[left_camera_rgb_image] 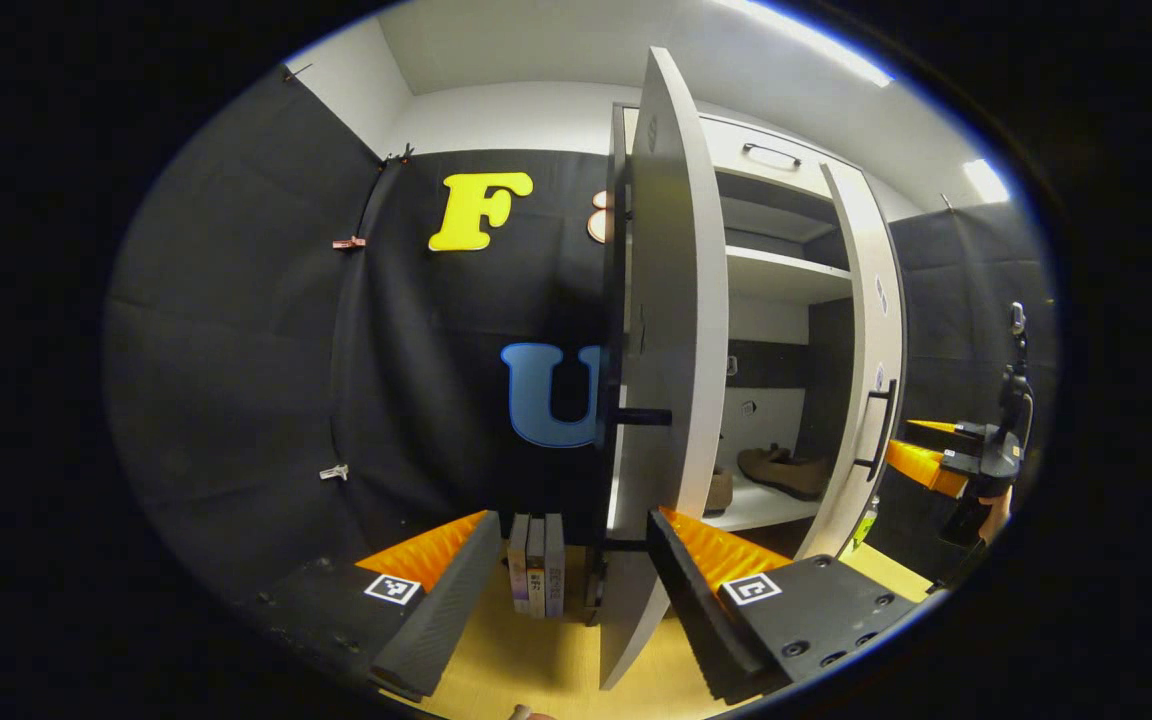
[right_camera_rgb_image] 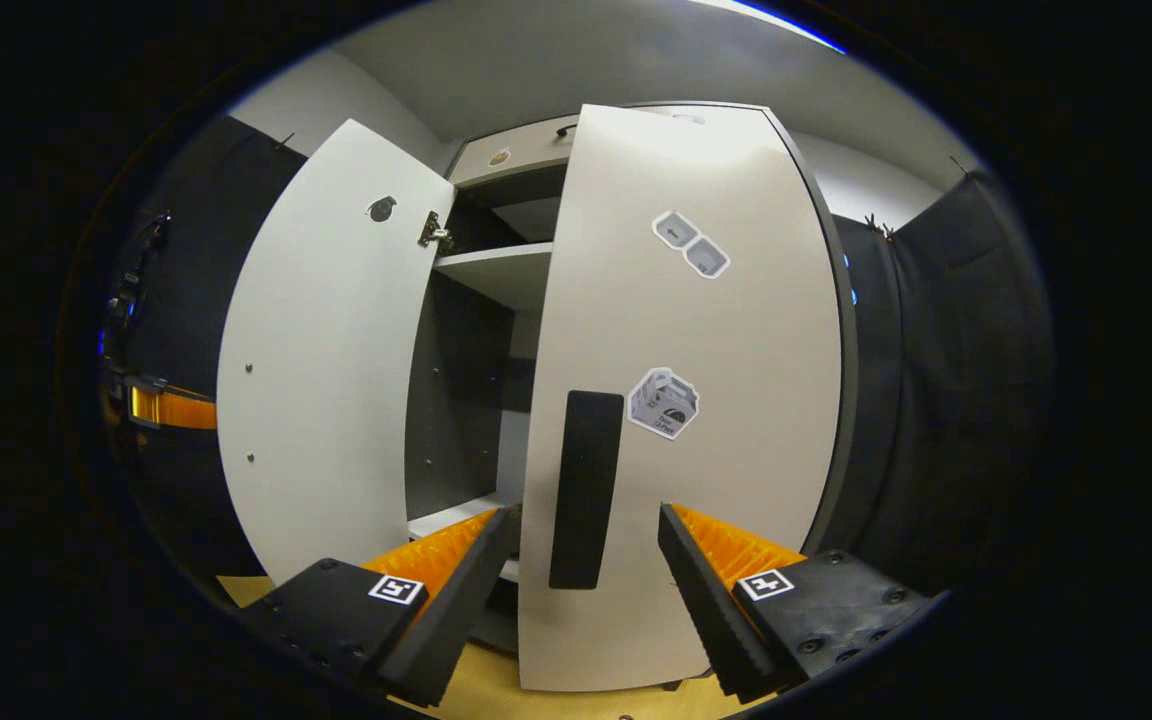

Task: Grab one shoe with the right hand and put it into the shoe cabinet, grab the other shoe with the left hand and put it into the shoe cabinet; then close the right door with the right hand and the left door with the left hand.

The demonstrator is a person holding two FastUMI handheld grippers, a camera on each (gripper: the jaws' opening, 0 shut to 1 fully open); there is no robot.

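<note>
A: The right door (right_camera_rgb_image: 696, 330) is pale grey-white with a black handle (right_camera_rgb_image: 586, 488); grey stickers (right_camera_rgb_image: 663, 402) on it.
B: Brown shoes (left_camera_rgb_image: 784, 470) on a white shelf (left_camera_rgb_image: 758, 508); light yellowish wooden floor (left_camera_rgb_image: 536, 660).

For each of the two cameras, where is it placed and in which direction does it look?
Left gripper view: rides on the left claw, facing the left door edge-on, its open fingers either side of that edge; shoes lie on a shelf inside; the right claw shows farther off, by the right door.
Right gripper view: rides on the right claw, facing the right door's outer face and its handle between open fingers; the left claw shows past the left door.
Shared: both doors, the cabinet's shelves.
</note>
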